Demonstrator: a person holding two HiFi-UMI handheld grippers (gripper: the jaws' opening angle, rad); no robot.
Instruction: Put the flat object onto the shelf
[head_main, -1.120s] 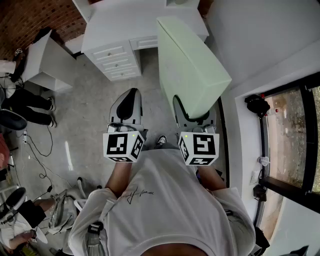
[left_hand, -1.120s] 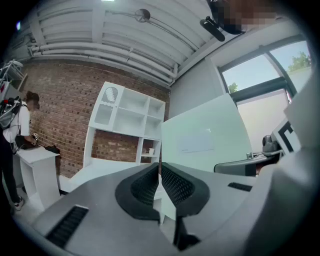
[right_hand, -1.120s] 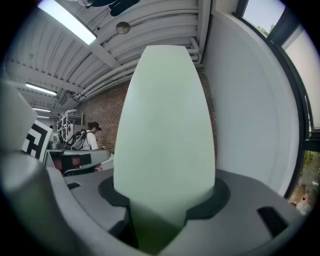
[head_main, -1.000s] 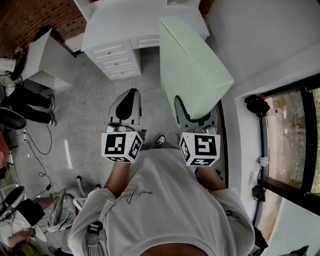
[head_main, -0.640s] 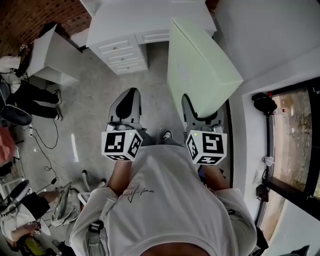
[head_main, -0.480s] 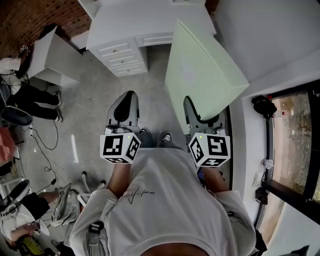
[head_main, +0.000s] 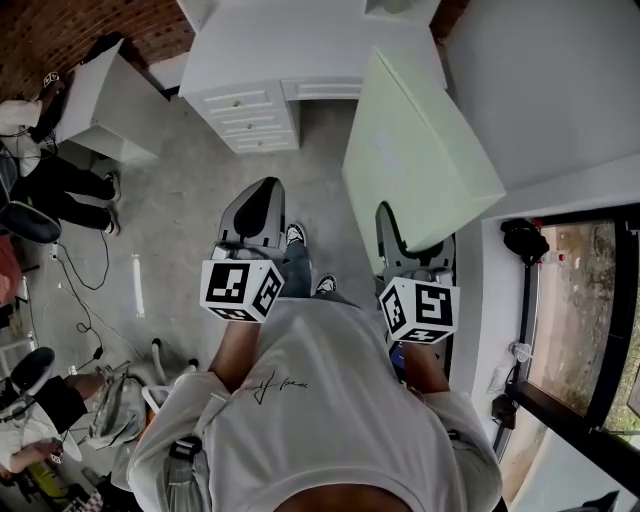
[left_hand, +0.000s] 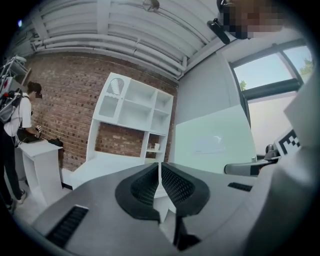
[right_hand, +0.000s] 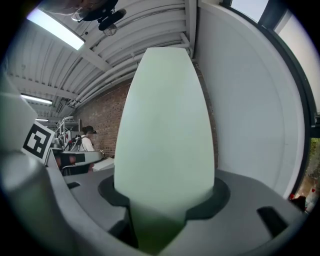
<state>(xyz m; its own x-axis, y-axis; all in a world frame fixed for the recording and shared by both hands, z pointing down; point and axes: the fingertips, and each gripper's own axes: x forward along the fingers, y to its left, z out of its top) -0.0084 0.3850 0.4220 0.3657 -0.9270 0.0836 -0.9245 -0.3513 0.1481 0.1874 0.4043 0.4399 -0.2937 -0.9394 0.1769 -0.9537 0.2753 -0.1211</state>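
- The left gripper (left_hand: 160, 172) has its fingers (left_hand: 142, 187) pressed together with nothing between them; only a hairline slit shows.
- The right gripper (right_hand: 165, 196) has its fingers (right_hand: 111, 192) clamped on the near edge of the flat panel (right_hand: 167, 120), a pale green board. That edge is buried between them and cannot be seen.
- The panel fills the middle of the right gripper view and hides whatever lies straight ahead.
- In the head view the panel (head_main: 420, 140) rises from the right gripper (head_main: 412, 240), held off the floor (head_main: 180, 210) and leaning far and right. Its far corner overlaps the white surface (head_main: 290, 45).
- The left gripper (head_main: 255, 205) is level with the right one, to its left, and apart from the panel.
- The white shelf (left_hand: 132, 107) stands on the surface against a brick wall (left_hand: 60, 100), far ahead in the left gripper view; the panel is not on it.
- The head view cuts the shelf off at its top edge.
- A small item on one shelf (left_hand: 156, 147) is too small to make out.
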